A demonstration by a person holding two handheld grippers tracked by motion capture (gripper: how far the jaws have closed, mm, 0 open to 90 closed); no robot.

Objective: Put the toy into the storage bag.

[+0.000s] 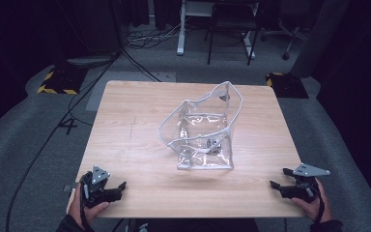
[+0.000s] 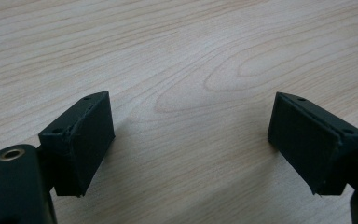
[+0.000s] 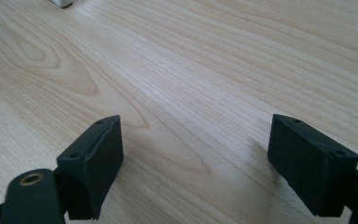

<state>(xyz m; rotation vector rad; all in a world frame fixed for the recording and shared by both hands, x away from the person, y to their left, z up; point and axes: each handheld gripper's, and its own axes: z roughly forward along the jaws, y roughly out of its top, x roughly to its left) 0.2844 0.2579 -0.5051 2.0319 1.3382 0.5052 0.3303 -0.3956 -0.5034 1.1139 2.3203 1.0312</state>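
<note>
A clear plastic bag (image 1: 204, 129) with white trim stands open at the middle of the wooden table (image 1: 125, 145). A small dark and silvery object (image 1: 213, 144) lies inside it near the front wall. My left gripper (image 1: 118, 185) rests at the table's near left corner, a hand around it, well apart from the bag. Its jaws stand open over bare wood in the left gripper view (image 2: 191, 135). My right gripper (image 1: 280, 177) sits at the near right corner. In the right gripper view (image 3: 196, 154) it is open too, with nothing between the fingers.
Black cables (image 1: 53, 130) run over the grey floor to the left of the table. Yellow-and-black striped bases (image 1: 58, 79) sit beyond the far corners. Chair and desk legs (image 1: 181, 34) stand at the back. A pale corner (image 3: 63, 3) of something shows at the top left of the right gripper view.
</note>
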